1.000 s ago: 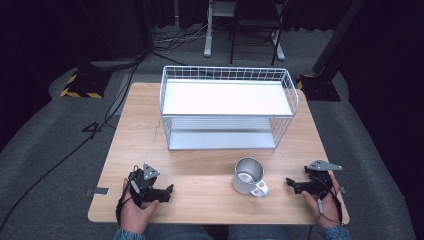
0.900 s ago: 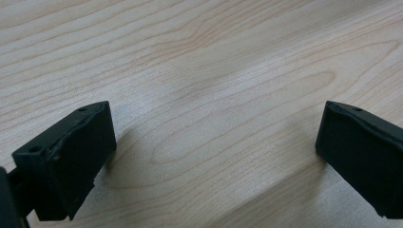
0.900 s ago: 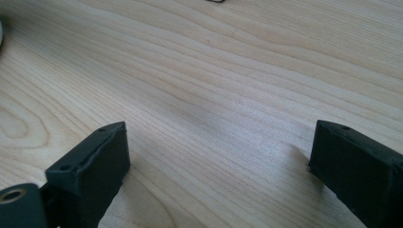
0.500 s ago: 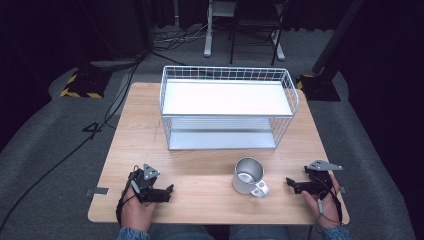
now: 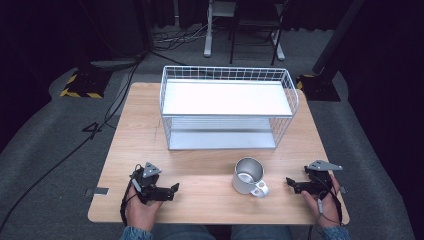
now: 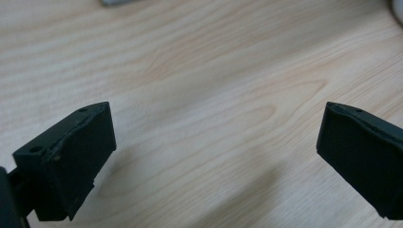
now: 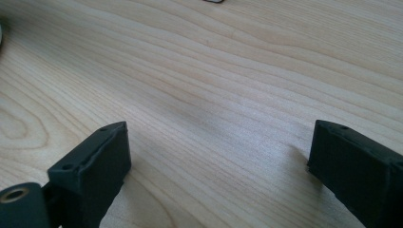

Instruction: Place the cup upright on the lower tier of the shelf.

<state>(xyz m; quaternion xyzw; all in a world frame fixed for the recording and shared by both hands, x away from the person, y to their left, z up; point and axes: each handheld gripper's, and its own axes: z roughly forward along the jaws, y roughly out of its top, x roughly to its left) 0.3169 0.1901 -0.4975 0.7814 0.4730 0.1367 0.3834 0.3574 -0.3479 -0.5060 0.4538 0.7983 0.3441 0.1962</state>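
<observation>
A light brown wooden table (image 5: pixel 210 165) sits on a grey carpet floor (image 5: pixel 45 150), and it is the biggest thing here. Dark cables (image 5: pixel 65 155) run over the floor on the left.

On the far half of the table stands a big white wire basket rack (image 5: pixel 227 107) with a flat white shelf on top and another shelf low down. It stands upright, and its open front faces the person.

Nearer the person, a small shiny metal mug (image 5: pixel 248 176) stands upright on the wood. Its handle points to the near right. The mug is in front of the rack, well apart from it, and sits between the two grippers, nearer the right one.

The left gripper (image 5: pixel 172 189) is black and rests low by the near left edge of the table, held in the person's left hand (image 5: pixel 141 210). In the left gripper view its two jaws stand wide apart, and there is just bare wood between them. It holds nothing.

The right gripper (image 5: pixel 290 183) is by the near right edge, held in the person's right hand (image 5: pixel 325 205). It points toward the mug but does not touch it. In the right gripper view its jaws are wide apart too, with just wood between them.
</observation>
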